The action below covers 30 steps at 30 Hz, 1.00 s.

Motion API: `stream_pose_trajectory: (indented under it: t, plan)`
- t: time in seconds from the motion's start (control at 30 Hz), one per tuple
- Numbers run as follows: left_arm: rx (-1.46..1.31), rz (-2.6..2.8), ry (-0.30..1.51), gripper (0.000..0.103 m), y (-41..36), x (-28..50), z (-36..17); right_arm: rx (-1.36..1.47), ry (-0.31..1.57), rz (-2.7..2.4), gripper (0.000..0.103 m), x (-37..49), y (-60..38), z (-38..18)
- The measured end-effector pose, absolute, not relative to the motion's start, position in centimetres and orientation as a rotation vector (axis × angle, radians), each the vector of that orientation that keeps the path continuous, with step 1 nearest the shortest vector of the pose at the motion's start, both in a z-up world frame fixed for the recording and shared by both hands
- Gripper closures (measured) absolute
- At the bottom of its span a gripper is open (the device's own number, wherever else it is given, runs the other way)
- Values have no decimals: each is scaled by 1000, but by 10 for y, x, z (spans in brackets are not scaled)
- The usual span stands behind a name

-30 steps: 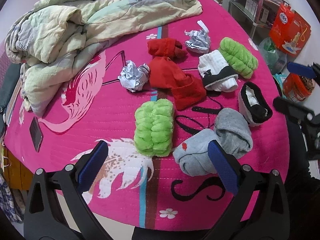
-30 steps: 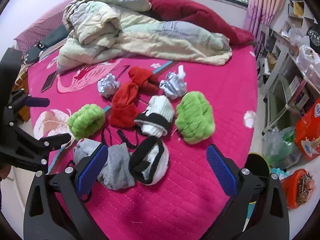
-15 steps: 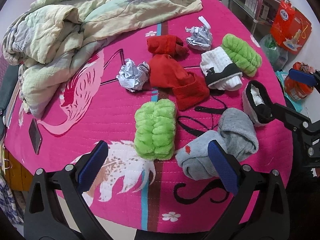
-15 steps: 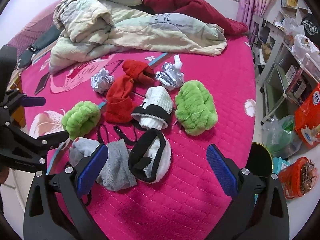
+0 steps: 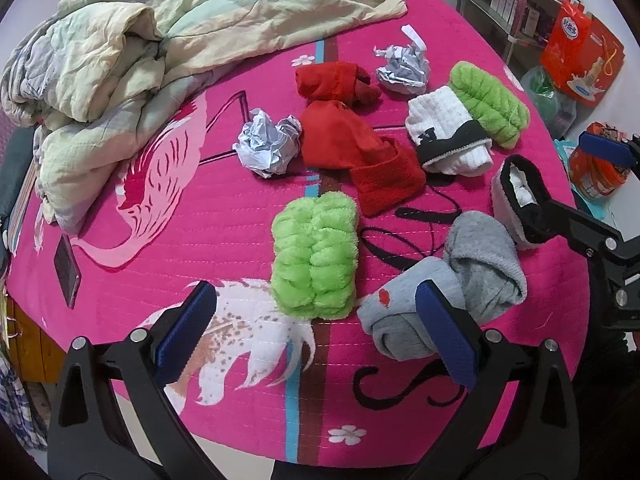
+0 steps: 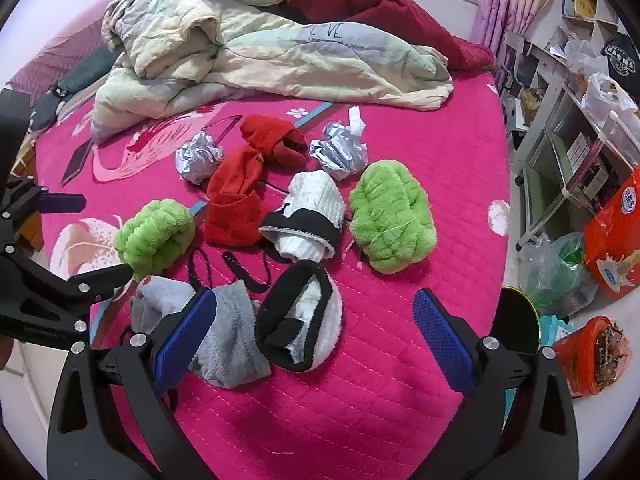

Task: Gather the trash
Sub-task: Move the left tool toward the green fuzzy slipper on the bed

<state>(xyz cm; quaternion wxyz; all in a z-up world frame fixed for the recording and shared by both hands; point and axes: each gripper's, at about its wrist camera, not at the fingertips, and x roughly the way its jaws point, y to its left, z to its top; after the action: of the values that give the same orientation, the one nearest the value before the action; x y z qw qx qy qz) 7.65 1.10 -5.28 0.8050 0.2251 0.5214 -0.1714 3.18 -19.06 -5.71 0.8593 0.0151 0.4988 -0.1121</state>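
Observation:
Two crumpled paper balls lie on the pink bed. One paper ball (image 5: 267, 145) (image 6: 199, 157) sits left of the red socks. The other paper ball (image 5: 402, 68) (image 6: 340, 150) sits farther back near a green fluffy sock. My left gripper (image 5: 316, 338) is open and empty, low over the bed's near edge before a green sock (image 5: 315, 255). My right gripper (image 6: 314, 338) is open and empty, over a black-and-white sock (image 6: 300, 320). Both are well short of the paper.
Red socks (image 5: 352, 140), grey socks (image 5: 448, 284), a white sock (image 5: 448, 132) and a second green sock (image 6: 390, 216) surround the paper. A rumpled quilt (image 6: 240, 56) lies behind. A phone (image 5: 67, 270) lies left. An orange bucket (image 6: 592, 356) and bags stand on the floor right.
Both grippers have moved slightly forward over the bed, and the socks and paper sit a little nearer in view. Jaws stay open.

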Motion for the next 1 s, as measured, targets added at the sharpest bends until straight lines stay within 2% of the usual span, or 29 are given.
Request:
stream_pose_trajectory:
  t: [1.0]
  plan:
    - [485, -356, 1140, 5, 17, 92, -66, 79, 1054, -234, 9, 40, -192, -66]
